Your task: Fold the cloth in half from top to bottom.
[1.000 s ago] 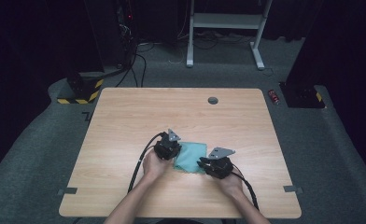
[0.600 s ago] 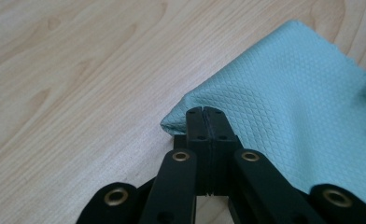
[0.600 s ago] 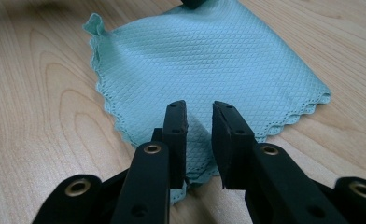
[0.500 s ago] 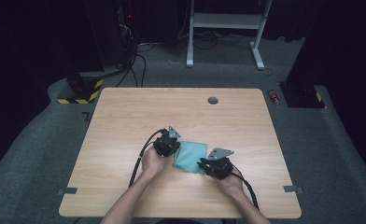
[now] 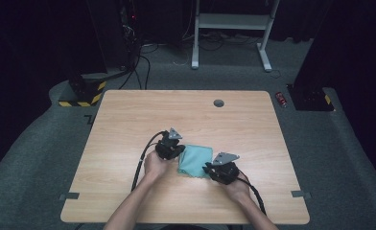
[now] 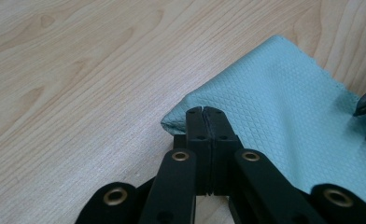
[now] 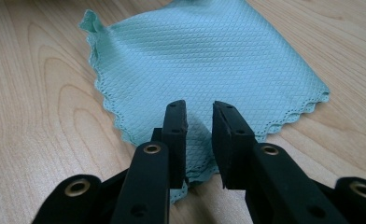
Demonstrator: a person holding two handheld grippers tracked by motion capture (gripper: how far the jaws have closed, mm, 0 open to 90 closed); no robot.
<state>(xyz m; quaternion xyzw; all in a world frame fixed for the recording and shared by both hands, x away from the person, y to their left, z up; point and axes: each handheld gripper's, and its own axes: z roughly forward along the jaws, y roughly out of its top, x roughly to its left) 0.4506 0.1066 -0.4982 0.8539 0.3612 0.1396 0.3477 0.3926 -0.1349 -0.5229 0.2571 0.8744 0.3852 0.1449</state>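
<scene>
A teal cloth (image 5: 195, 160), folded into a square, lies flat on the wooden table (image 5: 128, 120) between my two hands. My left gripper (image 5: 180, 151) sits at the cloth's left corner. In the left gripper view its jaws (image 6: 203, 112) are pressed together over the folded corner of the cloth (image 6: 284, 93), shut on it. My right gripper (image 5: 208, 167) is at the cloth's near right edge. Its jaws (image 7: 200, 112) stand a little apart, open, and the scalloped edge of the cloth (image 7: 204, 51) lies below and between them without being pinched.
A round grommet hole (image 5: 218, 103) sits near the table's far edge. Grey tape tabs (image 5: 69, 196) mark the front corners. On the floor behind are a red can (image 5: 282, 98), a white desk frame (image 5: 234, 19) and a yellow-striped base (image 5: 80, 96).
</scene>
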